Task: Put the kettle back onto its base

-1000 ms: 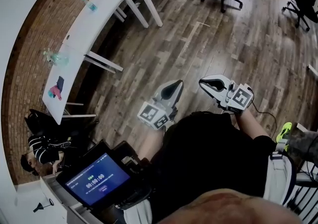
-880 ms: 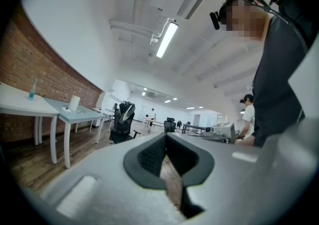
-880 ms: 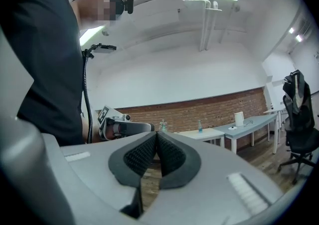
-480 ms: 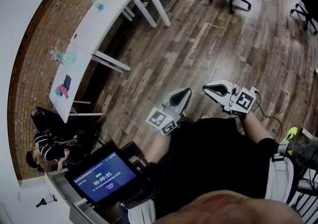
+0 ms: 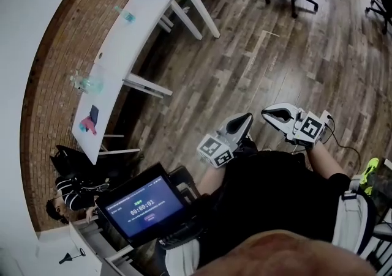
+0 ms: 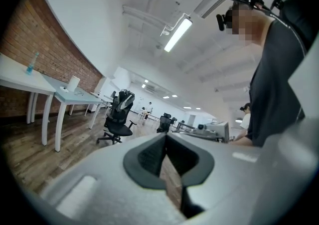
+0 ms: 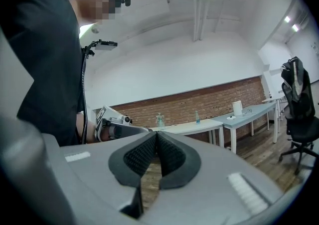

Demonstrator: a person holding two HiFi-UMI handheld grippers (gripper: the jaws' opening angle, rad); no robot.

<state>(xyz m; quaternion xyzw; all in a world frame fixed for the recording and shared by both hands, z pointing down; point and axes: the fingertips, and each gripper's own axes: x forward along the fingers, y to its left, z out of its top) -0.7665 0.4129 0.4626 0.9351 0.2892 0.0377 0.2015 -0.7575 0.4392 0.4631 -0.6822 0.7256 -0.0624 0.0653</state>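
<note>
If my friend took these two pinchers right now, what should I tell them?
Left gripper: shut, empty.
Right gripper: shut, empty.
Kettle: probably the white jug on the pale-blue table by the brick wall, across the room. It is too small to be sure, and I cannot make out its base.
Done: nothing yet.
Left: go to the table, grip the kettle, set it on its base.
</note>
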